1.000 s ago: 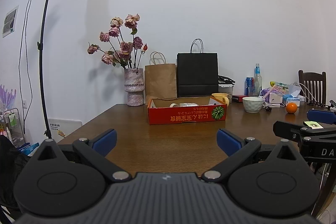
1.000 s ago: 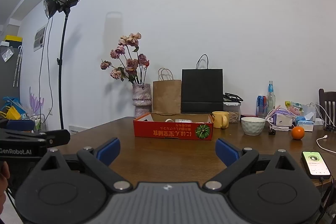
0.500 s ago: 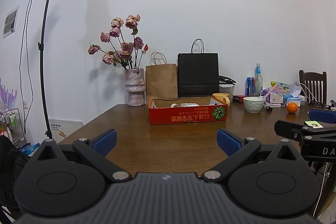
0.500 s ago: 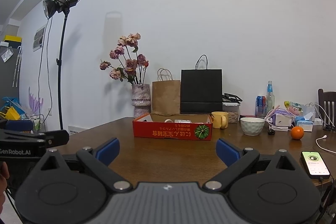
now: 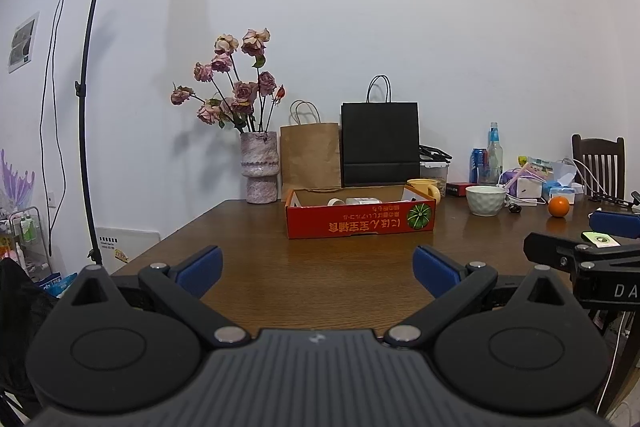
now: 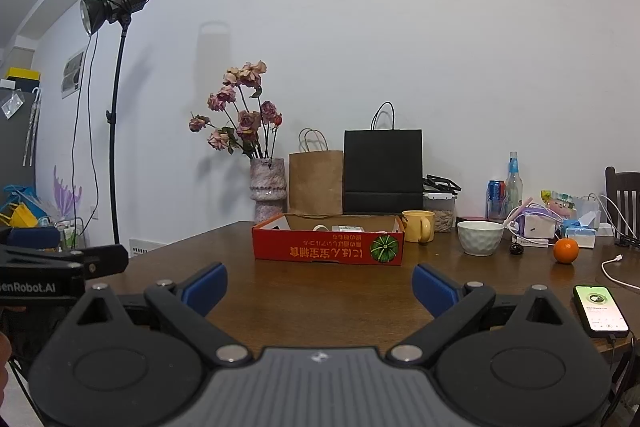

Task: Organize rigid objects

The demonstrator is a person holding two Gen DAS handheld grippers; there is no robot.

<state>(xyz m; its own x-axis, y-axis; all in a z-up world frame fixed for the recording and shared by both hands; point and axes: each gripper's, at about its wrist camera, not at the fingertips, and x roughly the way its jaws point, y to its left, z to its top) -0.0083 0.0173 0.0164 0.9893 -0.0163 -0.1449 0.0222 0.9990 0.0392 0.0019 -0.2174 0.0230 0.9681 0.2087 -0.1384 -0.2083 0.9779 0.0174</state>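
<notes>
1. Left tool (image 5: 318, 261): blue-padded fingers spread wide, gripping nothing, held above the near edge of the wood-grain bench (image 5: 320, 279).
2. Right tool (image 6: 320, 285): fingers equally wide apart, also gripping nothing.
3. Red cardboard box (image 6: 328, 247): shallow, rectangular, directly ahead of both tools, long axis crosswise to the fingers. It holds small white items, too small to identify.
4. Yellow mug (image 6: 418, 225): behind the box's right end.
5. White dimpled bowl (image 6: 480, 237) and orange (image 6: 566, 250): ahead-right of the right tool.

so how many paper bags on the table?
2: a brown paper bag beside the vase, and a black paper bag right of it, both behind the red box. More may be hidden.
</notes>
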